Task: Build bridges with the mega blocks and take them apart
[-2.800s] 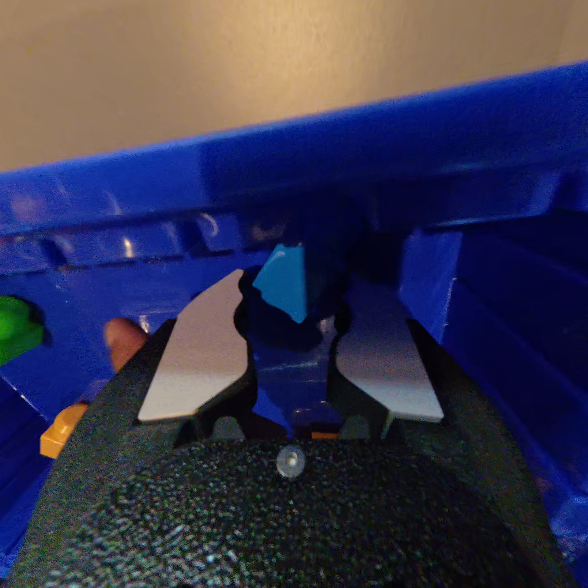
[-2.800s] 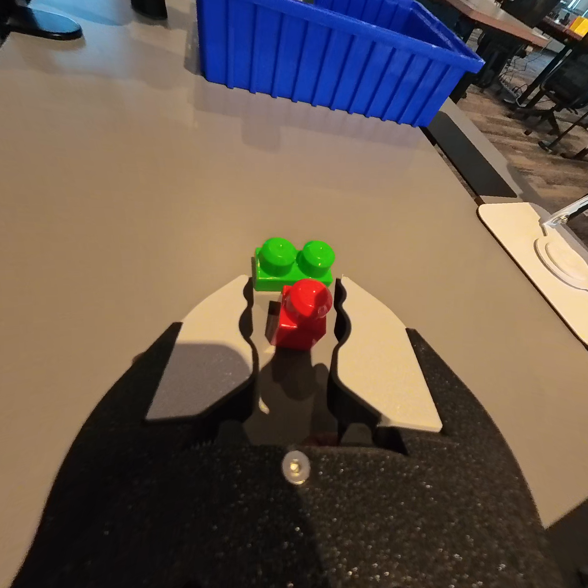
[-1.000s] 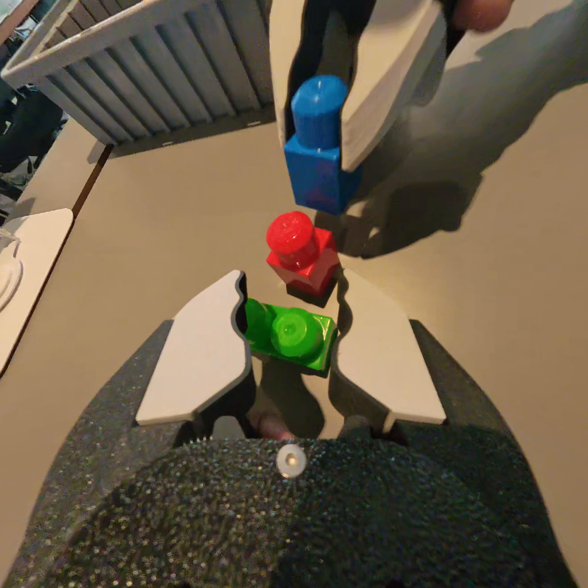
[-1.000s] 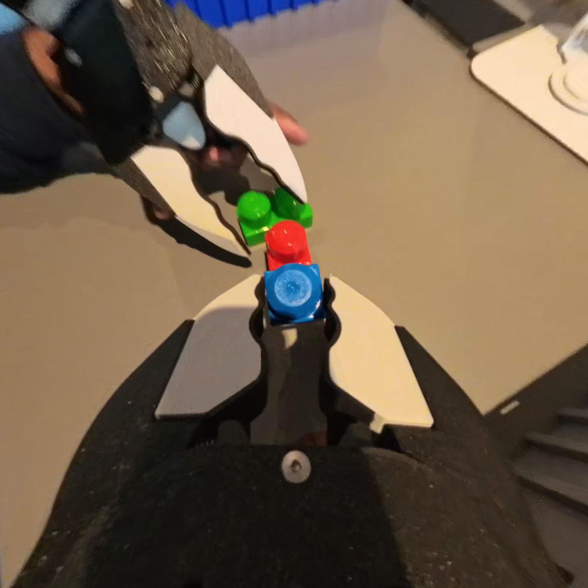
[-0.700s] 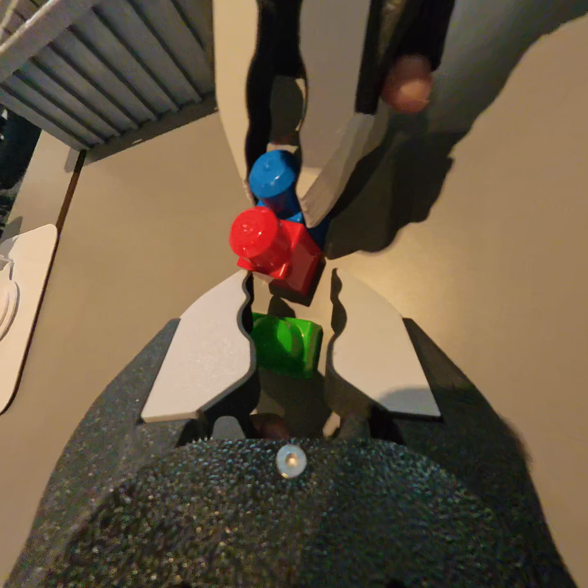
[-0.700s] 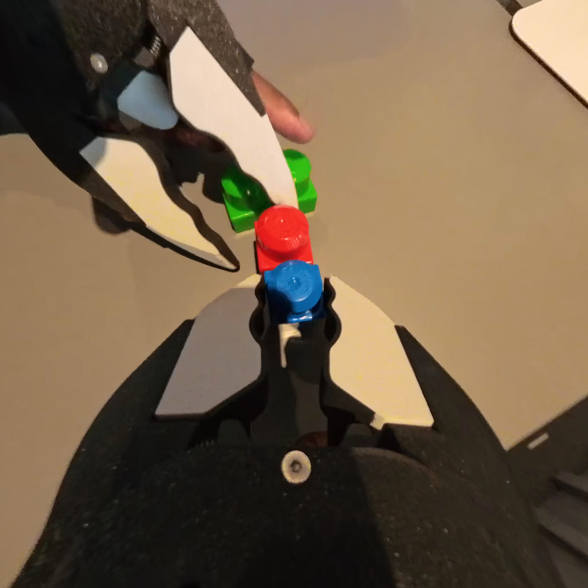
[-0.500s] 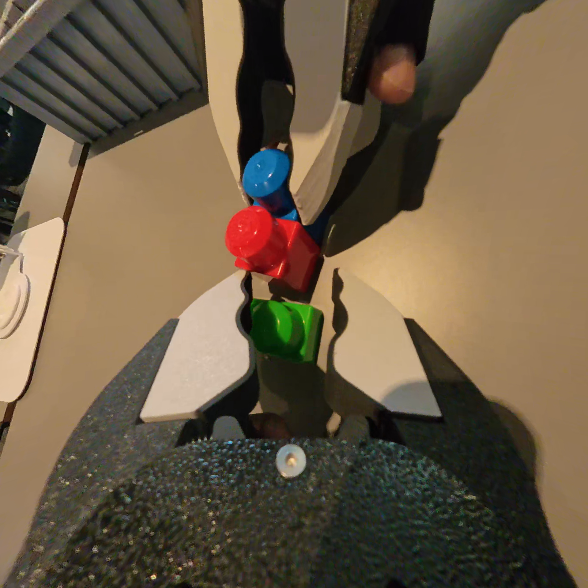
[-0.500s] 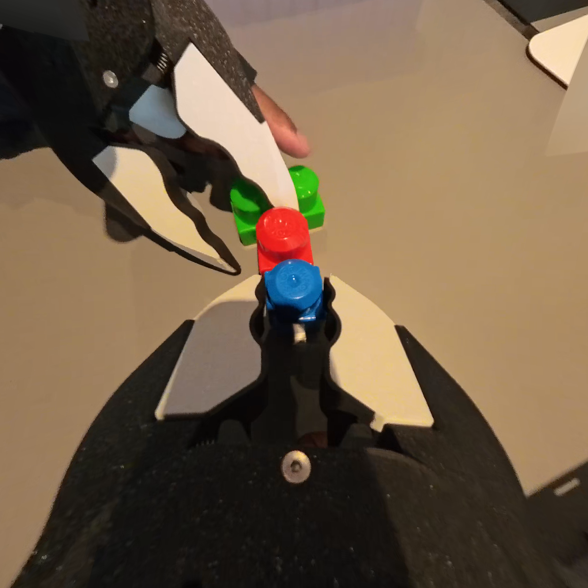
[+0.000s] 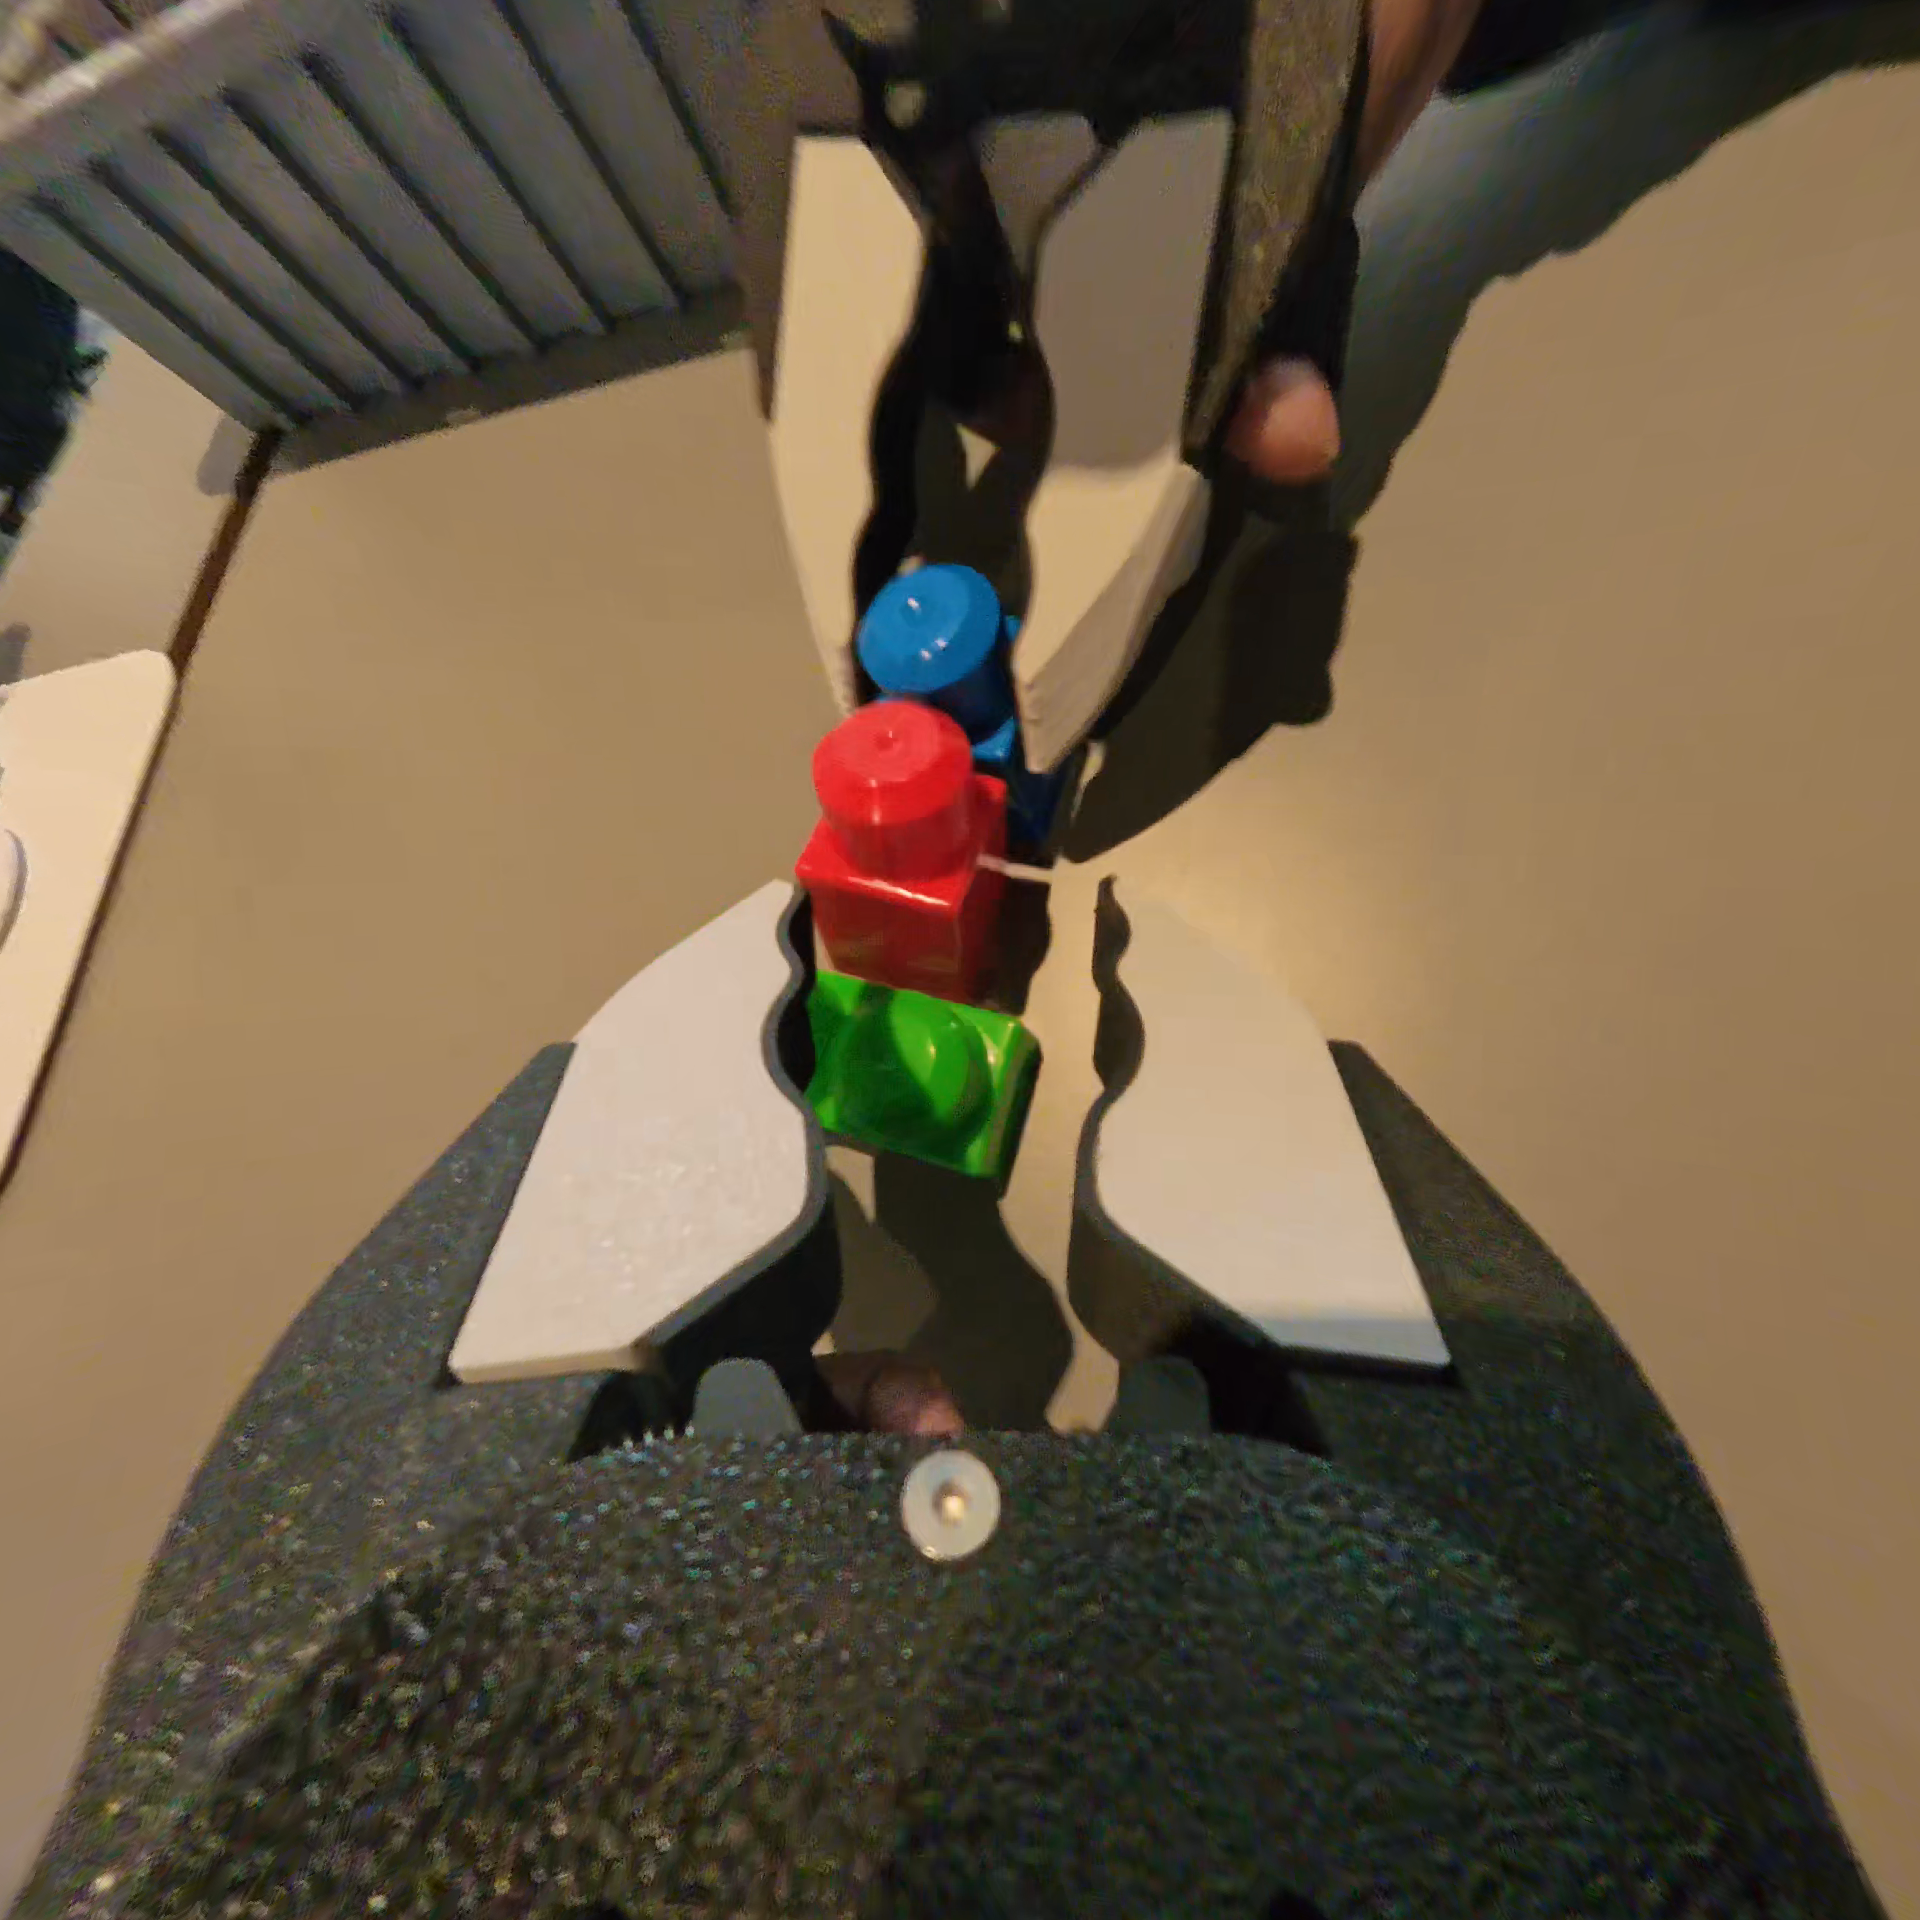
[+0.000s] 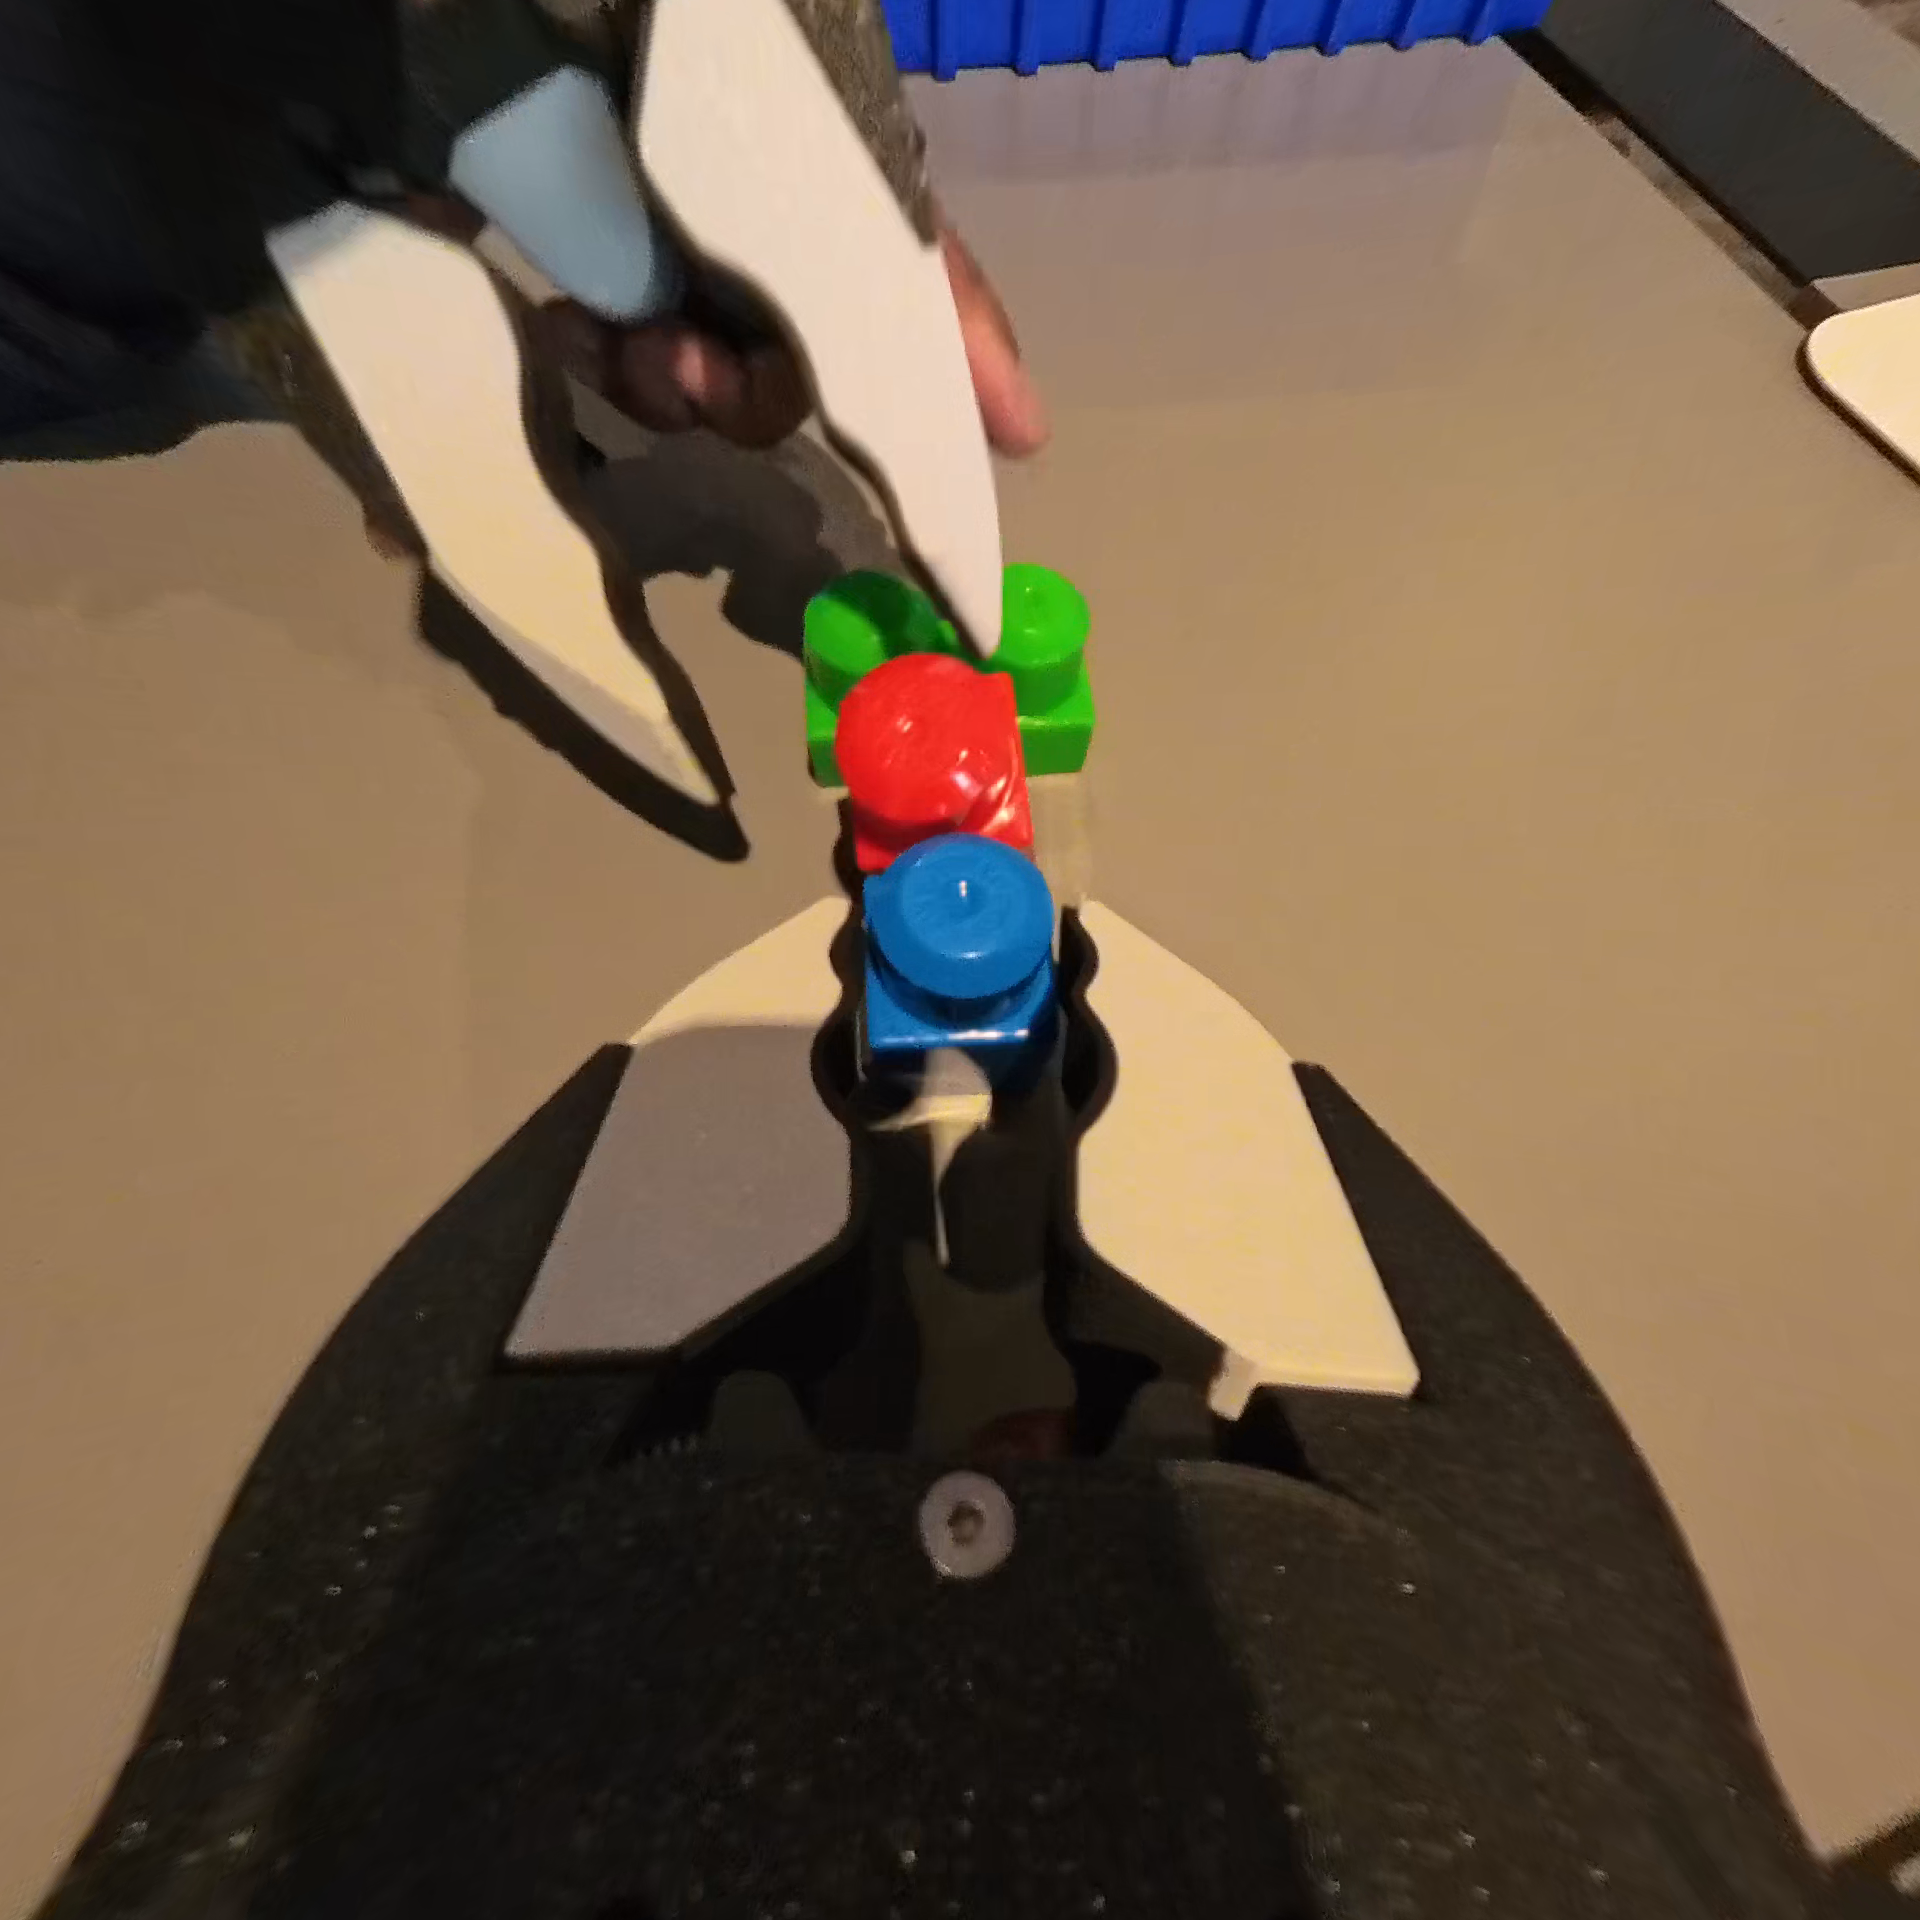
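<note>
A green two-stud block (image 9: 914, 1081) lies on the tan table between the fingers of my left gripper (image 9: 945, 894), which is open, with a gap at the right finger. A red one-stud block (image 9: 904, 862) stands just beyond it, close against the green block. My right gripper (image 10: 956, 914) is shut on a blue one-stud block (image 10: 951, 966) and holds it upright, low, right beside the red block (image 10: 925, 748). In the right wrist view the green block (image 10: 1039, 665) lies past the red one, with the left gripper (image 10: 842, 717) over it. The three blocks form a row.
A grey slatted crate (image 9: 364, 208) stands at the far end of the table in the left wrist view. A white board (image 9: 62, 831) lies to the left. A blue crate (image 10: 1195, 31) and another white board (image 10: 1870, 384) show in the right wrist view.
My right gripper has brought the blue block down from the air to beside the red block. My left gripper has closed in around the green block, still open.
</note>
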Demonstrator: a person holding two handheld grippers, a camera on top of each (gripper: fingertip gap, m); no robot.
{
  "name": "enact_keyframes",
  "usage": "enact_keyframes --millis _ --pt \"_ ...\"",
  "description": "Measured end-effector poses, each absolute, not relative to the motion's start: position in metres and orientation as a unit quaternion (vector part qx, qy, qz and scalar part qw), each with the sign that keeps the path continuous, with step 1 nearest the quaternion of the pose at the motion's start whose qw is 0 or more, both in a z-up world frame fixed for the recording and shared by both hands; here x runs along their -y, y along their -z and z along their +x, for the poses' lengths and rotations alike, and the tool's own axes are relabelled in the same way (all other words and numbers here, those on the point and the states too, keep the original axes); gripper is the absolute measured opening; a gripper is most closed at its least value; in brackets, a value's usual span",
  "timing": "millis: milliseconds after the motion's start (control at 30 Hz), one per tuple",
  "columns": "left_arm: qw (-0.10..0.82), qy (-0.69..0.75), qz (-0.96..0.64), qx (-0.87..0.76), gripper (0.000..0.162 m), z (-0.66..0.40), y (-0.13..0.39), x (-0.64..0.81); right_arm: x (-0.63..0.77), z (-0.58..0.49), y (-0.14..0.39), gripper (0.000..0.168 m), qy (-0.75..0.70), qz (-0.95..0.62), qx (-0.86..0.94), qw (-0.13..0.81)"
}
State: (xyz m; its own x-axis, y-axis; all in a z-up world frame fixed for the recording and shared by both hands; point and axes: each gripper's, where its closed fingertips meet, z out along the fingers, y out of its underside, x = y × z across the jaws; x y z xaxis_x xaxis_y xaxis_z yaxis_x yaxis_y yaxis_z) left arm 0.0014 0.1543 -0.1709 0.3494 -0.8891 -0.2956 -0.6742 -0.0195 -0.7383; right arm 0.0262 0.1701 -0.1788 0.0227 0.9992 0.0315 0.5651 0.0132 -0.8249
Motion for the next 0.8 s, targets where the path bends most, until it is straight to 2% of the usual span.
enact_keyframes --millis 133,300,500,800 --pt "0.447 0.132 -0.713 -0.524 0.051 -0.009 0.155 -0.16 -0.169 0.029 0.174 0.04 -0.324 -0.619 0.62 0.356" --pt "0.431 0.109 -0.726 -0.524 0.051 -0.018 0.162 -0.163 -0.17 0.029 0.178 0.041 -0.311 -0.623 0.623 0.355" --pt "0.439 0.058 -0.696 -0.565 0.045 -0.005 0.172 -0.163 -0.172 0.039 0.196 0.038 -0.234 -0.624 0.663 0.341" --pt "0.411 0.069 -0.703 -0.576 0.045 -0.002 0.183 -0.157 -0.174 0.03 0.196 0.037 -0.257 -0.611 0.672 0.329"
